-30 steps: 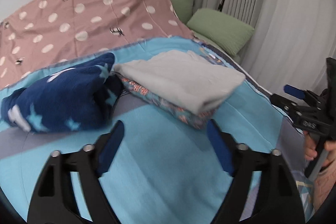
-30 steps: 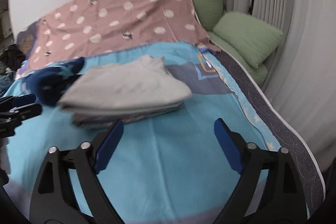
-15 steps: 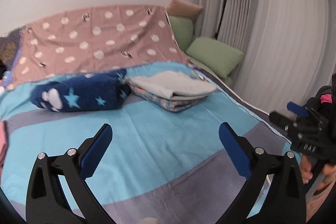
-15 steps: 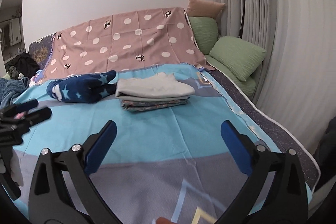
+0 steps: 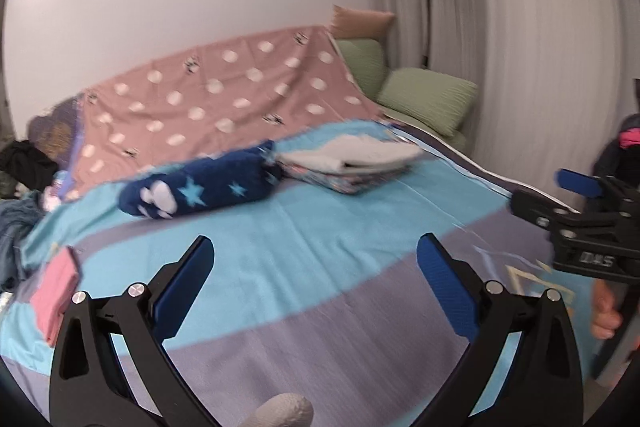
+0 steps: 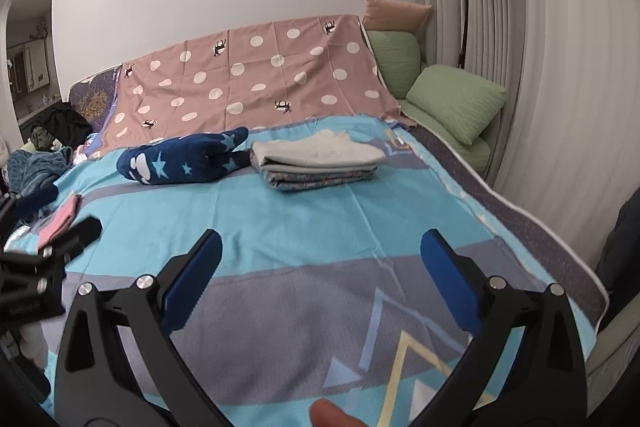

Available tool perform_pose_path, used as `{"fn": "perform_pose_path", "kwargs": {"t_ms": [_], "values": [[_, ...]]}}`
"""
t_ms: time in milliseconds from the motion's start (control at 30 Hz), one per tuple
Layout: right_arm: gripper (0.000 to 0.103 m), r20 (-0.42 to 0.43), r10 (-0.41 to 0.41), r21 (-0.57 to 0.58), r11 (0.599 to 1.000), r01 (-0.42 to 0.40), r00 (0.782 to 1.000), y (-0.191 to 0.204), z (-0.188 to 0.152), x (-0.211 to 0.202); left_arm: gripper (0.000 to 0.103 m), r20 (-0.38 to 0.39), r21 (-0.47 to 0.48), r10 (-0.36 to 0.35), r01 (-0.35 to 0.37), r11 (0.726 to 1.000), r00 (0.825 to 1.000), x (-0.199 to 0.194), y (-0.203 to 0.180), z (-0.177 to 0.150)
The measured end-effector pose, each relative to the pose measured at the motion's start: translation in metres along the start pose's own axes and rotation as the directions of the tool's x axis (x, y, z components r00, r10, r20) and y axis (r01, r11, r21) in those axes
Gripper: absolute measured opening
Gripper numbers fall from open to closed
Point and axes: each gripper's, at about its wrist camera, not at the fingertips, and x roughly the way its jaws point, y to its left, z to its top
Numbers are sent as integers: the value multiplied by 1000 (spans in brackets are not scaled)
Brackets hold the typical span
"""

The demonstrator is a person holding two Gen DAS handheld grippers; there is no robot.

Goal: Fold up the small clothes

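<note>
Both grippers released, nothing in the jaws, folded clothes well ahead on the bed.
Left wrist view: left gripper (image 5: 314, 263) jaws spread wide, empty, over the blue bedspread (image 5: 320, 235); grey folded garment (image 5: 360, 157) tops a patterned stack, navy star fleece (image 5: 200, 187) touching its left side. Right wrist view: right gripper (image 6: 320, 261) jaws equally wide, empty, touching nothing; the same garment stack (image 6: 316, 163) lies far beyond, fleece (image 6: 180, 159) to its left.

Both grippers (image 5: 314, 263) (image 6: 320, 259) drew back from the folded stack (image 6: 316, 163), fingers spreading.
</note>
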Motion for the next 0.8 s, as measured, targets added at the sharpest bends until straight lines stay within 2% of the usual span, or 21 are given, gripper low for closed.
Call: {"fn": "perform_pose_path", "kwargs": {"t_ms": [200,433,800], "values": [[101,8,-32,-1,999,32,999,-3,-10,-9,102,-5,4,-32,32,999,999,-14,-13,-5],[101,-3,-79,-5,997,79,997,-8,-14,-11,102,-22,29,-19,19,999,1000,-13,-22,-8],[101,-21,-67,6,998,67,998,-7,-17,-5,102,-43,22,0,1,1000,999,-9,-20,-10]]}}
